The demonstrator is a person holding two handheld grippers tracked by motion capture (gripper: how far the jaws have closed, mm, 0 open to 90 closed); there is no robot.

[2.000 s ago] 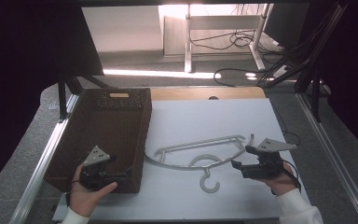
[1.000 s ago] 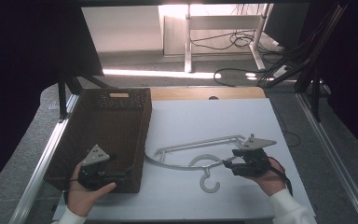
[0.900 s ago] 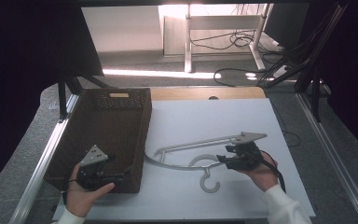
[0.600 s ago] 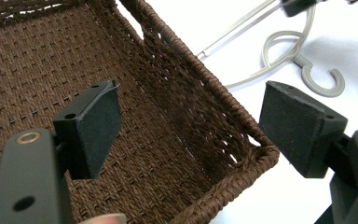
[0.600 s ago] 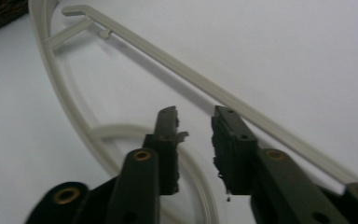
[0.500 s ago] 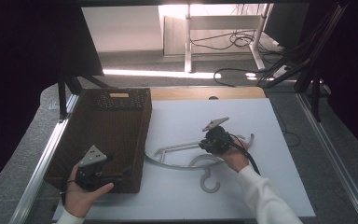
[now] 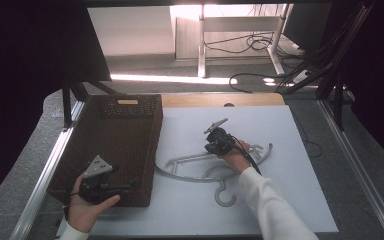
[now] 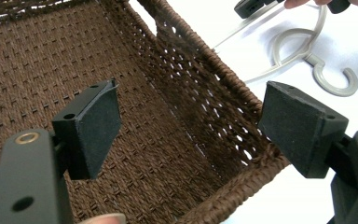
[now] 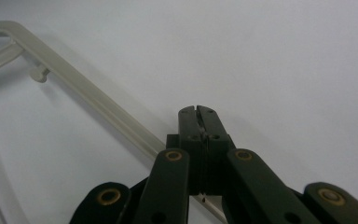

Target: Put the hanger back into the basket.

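Hanger (image 7: 215, 167), pale plastic, is seen lying flat on the white worktop (image 7: 290, 210), near its middle, hook toward the near edge, just right of the brown woven basket (image 7: 125, 135) that fills the left part.

Right gripper (image 7: 214, 145) is held over the hanger's straight bar; in the right gripper view its jaws are pressed together and the bar (image 9: 88, 98) runs under them. Whether the bar is pinched cannot be told; contact is hidden.

Left gripper (image 8: 191, 126) is spread wide, hovering at the basket's near right corner, one jaw inside the rim (image 8: 233, 84), one outside.

Step judged: grasp of the hanger, probably for transfer into the basket. If so, a lift high enough to clear the rim would be needed next.

Room: open worktop right of and beyond the hanger; the basket wall bounds motion leftward.
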